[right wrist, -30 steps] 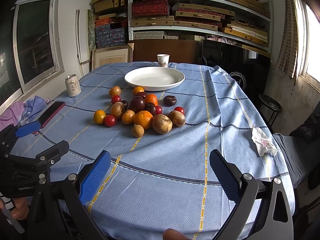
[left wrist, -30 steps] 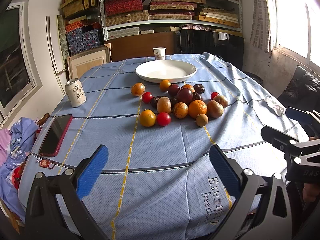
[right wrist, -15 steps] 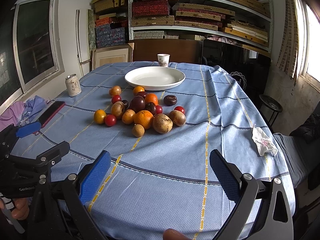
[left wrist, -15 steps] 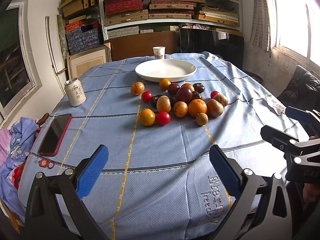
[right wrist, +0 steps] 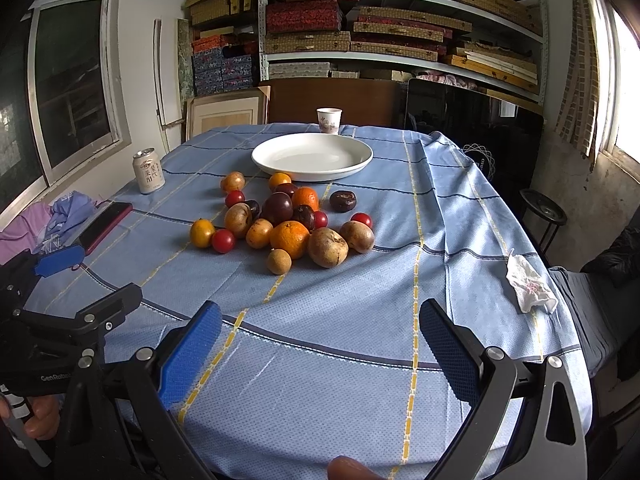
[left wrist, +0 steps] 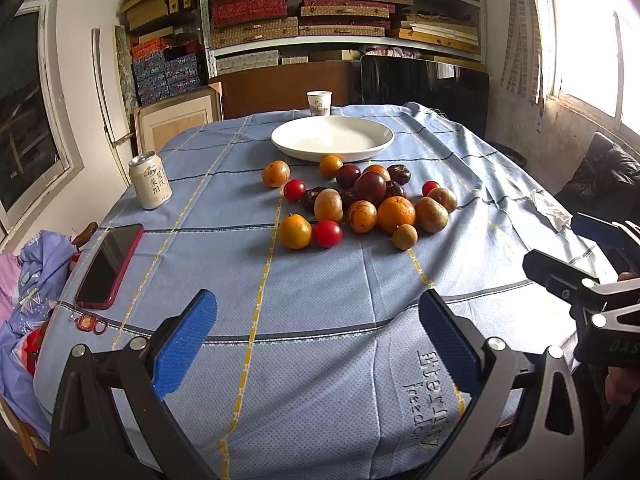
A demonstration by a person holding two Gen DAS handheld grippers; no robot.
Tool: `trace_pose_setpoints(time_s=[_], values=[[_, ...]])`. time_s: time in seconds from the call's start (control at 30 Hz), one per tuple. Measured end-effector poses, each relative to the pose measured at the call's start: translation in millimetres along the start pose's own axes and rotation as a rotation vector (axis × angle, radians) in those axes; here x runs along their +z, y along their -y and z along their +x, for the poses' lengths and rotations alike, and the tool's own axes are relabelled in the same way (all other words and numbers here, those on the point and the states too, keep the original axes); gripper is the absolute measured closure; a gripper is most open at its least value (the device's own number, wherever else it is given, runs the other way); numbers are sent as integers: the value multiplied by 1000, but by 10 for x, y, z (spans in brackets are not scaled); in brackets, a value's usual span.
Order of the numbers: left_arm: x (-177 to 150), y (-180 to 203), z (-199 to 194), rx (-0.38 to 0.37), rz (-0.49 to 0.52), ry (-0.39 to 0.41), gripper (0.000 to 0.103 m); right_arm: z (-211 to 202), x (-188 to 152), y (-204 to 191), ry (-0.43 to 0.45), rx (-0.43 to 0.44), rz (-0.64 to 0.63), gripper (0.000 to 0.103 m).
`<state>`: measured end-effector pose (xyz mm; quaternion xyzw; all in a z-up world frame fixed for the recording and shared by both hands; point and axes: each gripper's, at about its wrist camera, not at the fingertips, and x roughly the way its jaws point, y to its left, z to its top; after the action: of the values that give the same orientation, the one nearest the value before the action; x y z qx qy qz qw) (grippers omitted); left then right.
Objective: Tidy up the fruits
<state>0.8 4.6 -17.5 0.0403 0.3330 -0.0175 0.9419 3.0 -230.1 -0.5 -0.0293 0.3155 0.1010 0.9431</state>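
A: Both claws hung at the near edge of the table draped in a blue checked cloth; the left gripper had its blue-padded jaws spread wide with nothing between them; the right gripper stood the same, wide apart and empty.

B: And the fruit?

A: A loose heap of small round fruits, oranges, red tomatoes, dark plums and brown ones, sat mid-table, well ahead of both claws; straight behind it lay the wide, shallow white ceramic plate, bare inside, with the rearmost orange fruit just at its near rim.

B: So which hand had the shorter trip?

A: Little in it, I'd say; in the left view the heap lay ahead and a touch right of centre; in the right view ahead and a touch left; so it sat between the two; the small brown round fruit at the front was the nearest piece to the right claw; the yellow-orange citrus and the red tomato touching it were the front pieces on the left claw's side.

B: Any axis to mind?

A: Mostly round, so approach angle mattered little; the line that counted ran claw, heap, plate, straight away from the person.
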Motion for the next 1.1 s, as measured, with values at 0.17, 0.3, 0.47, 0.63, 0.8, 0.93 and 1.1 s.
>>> trace_pose_setpoints(time_s=[0.17, 0.3, 0.47, 0.63, 0.8, 0.93, 1.1], values=[[-32, -73, 74, -40, -15, -6, 4, -24, -50, 107, 155, 63, 72, 3], [-41, -174, 179, -56, -19, 0, 4, 272, -72, 129, 13, 83, 37, 3], [70, -392, 361, -78, -50, 2, 4, 525, 14, 135, -22, 37, -56, 3], [276, -561, 605, -105, -47, -36, 4, 792, 233, 219, -92, 27, -76, 11], [430, -608, 720, -84, -19, -16, 4, 1134, 413, 529, -160, 61, 54, 26], [549, -620, 876, -117, -16, -11, 4, 1371, 493, 756, -184, 134, 224, 36], [656, -645, 1149, -160, -33, -42, 4, 1734, 615, 881, -219, 155, 343, 41]])
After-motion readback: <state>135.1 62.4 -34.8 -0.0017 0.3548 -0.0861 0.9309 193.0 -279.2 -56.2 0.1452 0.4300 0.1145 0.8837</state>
